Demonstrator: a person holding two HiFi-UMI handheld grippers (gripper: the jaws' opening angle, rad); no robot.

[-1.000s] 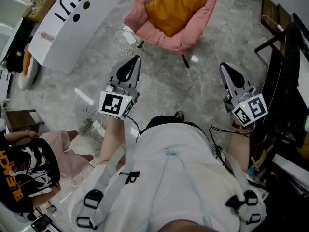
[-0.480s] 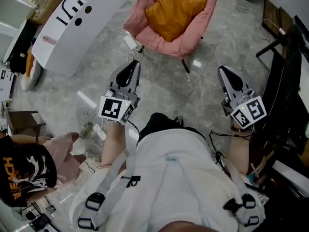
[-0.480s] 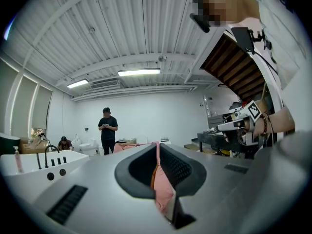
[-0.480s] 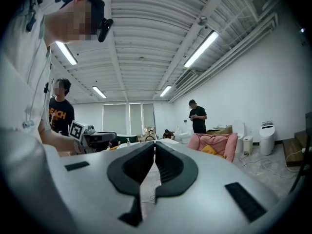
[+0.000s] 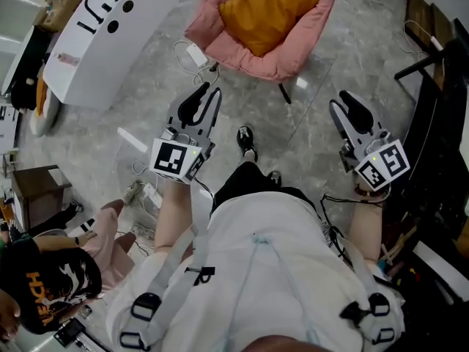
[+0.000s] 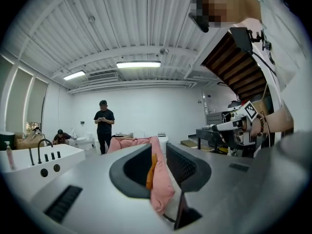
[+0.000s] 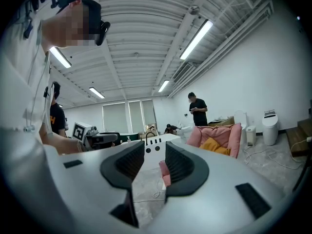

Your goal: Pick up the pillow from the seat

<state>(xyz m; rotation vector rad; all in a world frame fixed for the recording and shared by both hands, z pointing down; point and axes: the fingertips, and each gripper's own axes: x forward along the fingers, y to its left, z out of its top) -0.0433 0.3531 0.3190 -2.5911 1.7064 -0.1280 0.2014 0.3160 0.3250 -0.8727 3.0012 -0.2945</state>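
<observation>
An orange pillow [image 5: 265, 7] lies in the seat of a pink chair [image 5: 289, 61] at the top of the head view. My left gripper [image 5: 207, 94] hovers over the floor short of the chair's front left, its jaws opening with nothing between them. In the left gripper view its jaws [image 6: 157, 150] frame the chair's side [image 6: 161, 189] and a sliver of pillow [image 6: 151, 172] farther off. My right gripper [image 5: 338, 105] hangs to the chair's right, jaws also opening and empty. The right gripper [image 7: 154, 152] view shows the pillow [image 7: 215, 145] in the chair [image 7: 233, 134] off to the right.
A white washbasin counter [image 5: 95, 35] stands at upper left. Cables and a white adapter [image 5: 196, 53] lie on the floor by the chair's left. A dark desk [image 5: 440, 123] lines the right side. A seated person [image 5: 37, 284] is at lower left; another person [image 6: 103, 126] stands beyond the chair.
Both grippers' jaws have parted from shut. A black shoe has stepped forward between the grippers. The person at lower left has shifted downward in the view.
</observation>
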